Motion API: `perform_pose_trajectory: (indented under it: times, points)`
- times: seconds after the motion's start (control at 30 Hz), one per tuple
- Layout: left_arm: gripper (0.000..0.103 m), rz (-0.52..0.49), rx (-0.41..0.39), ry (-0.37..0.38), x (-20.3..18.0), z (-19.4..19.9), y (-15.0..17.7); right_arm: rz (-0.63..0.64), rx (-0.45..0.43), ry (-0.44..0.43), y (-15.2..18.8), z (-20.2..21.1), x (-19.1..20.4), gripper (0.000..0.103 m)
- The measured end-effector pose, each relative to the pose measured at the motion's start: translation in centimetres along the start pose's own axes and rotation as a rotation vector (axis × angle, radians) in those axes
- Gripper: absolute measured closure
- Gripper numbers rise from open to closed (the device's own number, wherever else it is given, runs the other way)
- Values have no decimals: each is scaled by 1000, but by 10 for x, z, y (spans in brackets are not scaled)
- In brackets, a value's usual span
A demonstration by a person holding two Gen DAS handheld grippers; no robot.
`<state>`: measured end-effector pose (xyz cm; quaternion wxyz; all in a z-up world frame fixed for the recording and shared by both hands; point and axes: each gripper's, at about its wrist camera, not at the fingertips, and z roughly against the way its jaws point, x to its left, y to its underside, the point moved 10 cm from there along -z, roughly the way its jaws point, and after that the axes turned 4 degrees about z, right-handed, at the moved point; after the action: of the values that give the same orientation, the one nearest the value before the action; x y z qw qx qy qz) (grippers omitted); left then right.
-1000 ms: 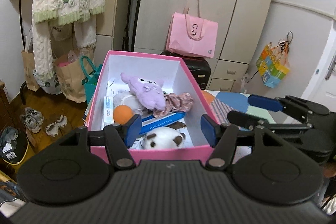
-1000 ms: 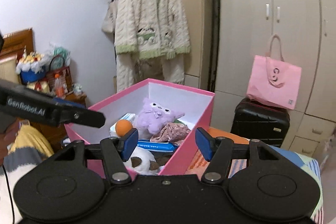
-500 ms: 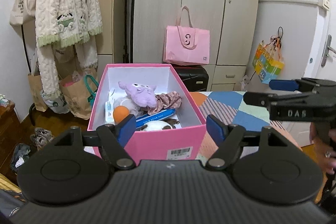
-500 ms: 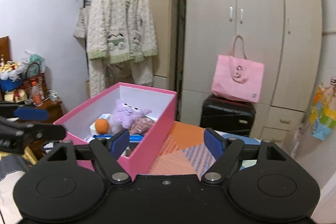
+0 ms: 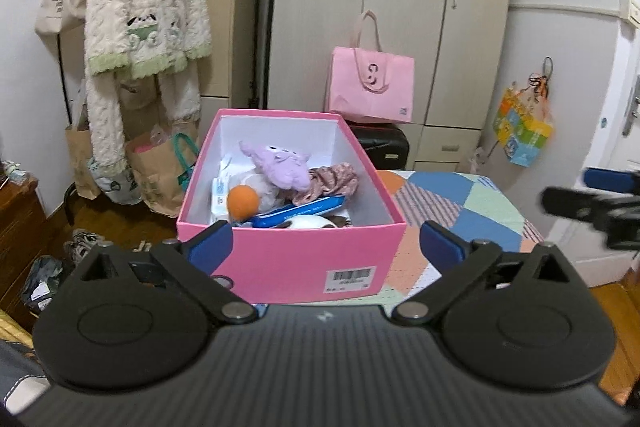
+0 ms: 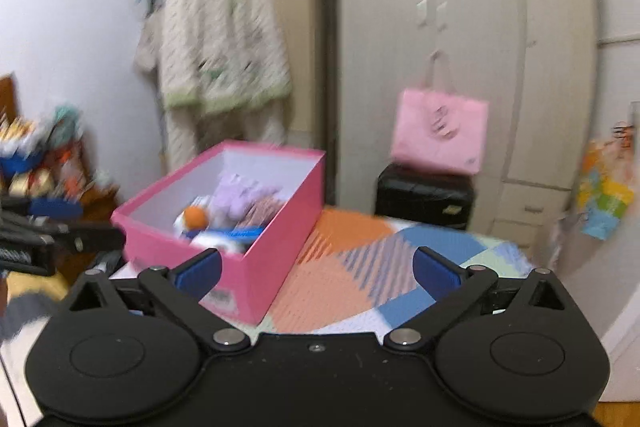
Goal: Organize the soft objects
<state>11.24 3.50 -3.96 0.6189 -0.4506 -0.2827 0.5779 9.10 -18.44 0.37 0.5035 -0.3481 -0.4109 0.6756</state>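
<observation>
A pink box (image 5: 304, 259) stands on a patchwork cloth (image 5: 460, 203). Inside lie a purple plush (image 5: 280, 167), an orange ball (image 5: 242, 201), a pink scrunchie (image 5: 334, 181), a blue packet (image 5: 300, 213) and a white plush (image 5: 308, 223). My left gripper (image 5: 326, 243) is open and empty, in front of the box. My right gripper (image 6: 318, 269) is open and empty, right of the box (image 6: 256, 247). It shows at the right edge of the left wrist view (image 5: 592, 199). The left gripper shows at the left edge of the right wrist view (image 6: 48, 231).
A pink bag (image 5: 370, 87) sits on a black suitcase (image 5: 384, 143) before the wardrobe (image 5: 400, 7). A cream robe (image 5: 144, 11) hangs at left above paper bags (image 5: 156, 167). Shoes (image 5: 84, 243) lie on the wooden floor. A colourful bag (image 5: 524, 135) hangs at right.
Both grippers have pulled back from the box and opened wider. The right gripper has moved right, away from the box. The right wrist view is now blurred by motion.
</observation>
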Motion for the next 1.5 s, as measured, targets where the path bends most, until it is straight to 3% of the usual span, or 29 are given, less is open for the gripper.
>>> perform_pose_trajectory:
  times: [0.13, 0.27, 0.47, 0.73, 1.03, 1.5]
  points:
    - [2, 16, -31, -67, 7, -1, 7, -71, -54, 63, 1, 22, -5, 0]
    - [2, -5, -30, -80, 3, -1, 16, -62, -90, 198, 12, 40, -6, 0]
    - [2, -34, -71, -139, -3, 7, 26, -51, -66, 275, 31, 36, -3, 0]
    - [1, -96, -119, -138, -21, 19, 27, -22, -68, 288, 39, 39, -1, 0]
    - [0, -123, -101, -143, -36, 20, 35, -111, -30, 321, 51, 47, -26, 0]
    - [0, -113, -43, -156, -46, 15, 46, -35, 2, 361, 62, 51, -19, 0]
